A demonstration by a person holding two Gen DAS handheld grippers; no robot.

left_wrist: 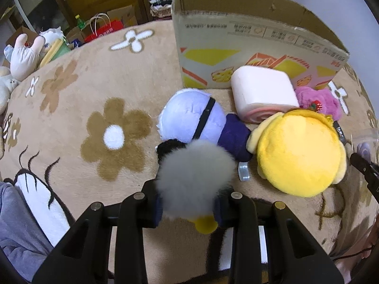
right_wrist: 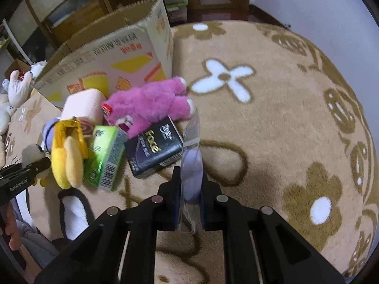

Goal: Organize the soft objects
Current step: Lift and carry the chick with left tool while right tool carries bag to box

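Note:
My left gripper (left_wrist: 189, 207) is shut on a grey fluffy plush (left_wrist: 196, 179) with a yellow part below; it holds it just above the blanket. Beyond it lie a pale lilac and navy doll (left_wrist: 196, 118), a round yellow plush (left_wrist: 298, 153), a pink roll cushion (left_wrist: 263, 94) and a pink bear (left_wrist: 317, 99). My right gripper (right_wrist: 190, 189) is shut on a clear plastic packet (right_wrist: 191, 156) with a lilac item inside. The pink bear (right_wrist: 151, 104) and yellow plush (right_wrist: 67, 156) also show in the right wrist view. The left gripper's tip (right_wrist: 35, 165) shows there too.
An open cardboard box (left_wrist: 248, 40) stands at the back; it also shows in the right wrist view (right_wrist: 113, 54). A green carton (right_wrist: 106, 156) and a black box (right_wrist: 154, 151) lie by the toys. More plush toys (left_wrist: 23, 56) sit at the far left. The beige flower blanket (right_wrist: 272, 123) covers the surface.

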